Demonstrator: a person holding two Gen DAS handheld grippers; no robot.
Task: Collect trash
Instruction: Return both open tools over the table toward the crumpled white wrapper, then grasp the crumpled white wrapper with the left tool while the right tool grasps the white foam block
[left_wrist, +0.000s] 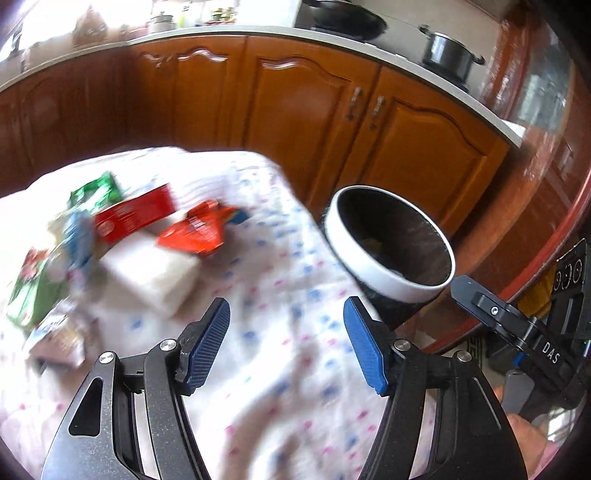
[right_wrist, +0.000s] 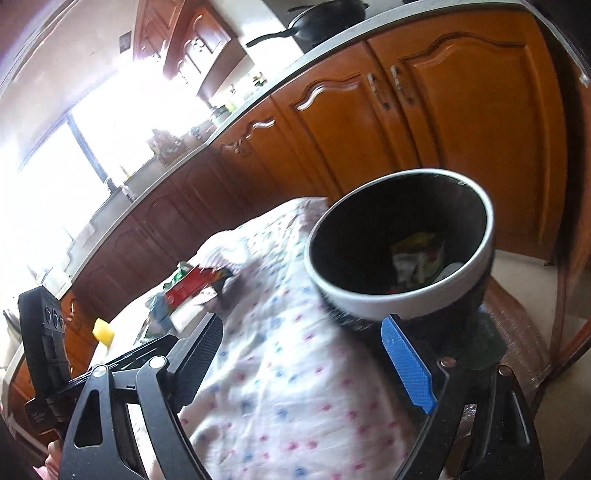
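The left gripper (left_wrist: 286, 341) is released, its blue ribbed fingers (left_wrist: 210, 341) apart with nothing between them; the right gripper (right_wrist: 314, 363) is likewise released and empty. The remaining trash, a loose heap of wrappers (left_wrist: 110, 229), lies on the worktop (left_wrist: 288, 369) ahead and to the left of the left fingers, well apart from them. The left hand is judged the nearer one. The red carton (left_wrist: 135, 214) lies with its long axis running across the left wrist view; beside it sit a crumpled orange-red foil packet (left_wrist: 197, 230), a green packet (left_wrist: 98, 192) and a white soft block (left_wrist: 147, 273). The round trash bin (right_wrist: 402, 254), black inside with a smooth white rim, stands off the worktop's right edge and already holds wrappers. The cloth is white with printed dots.
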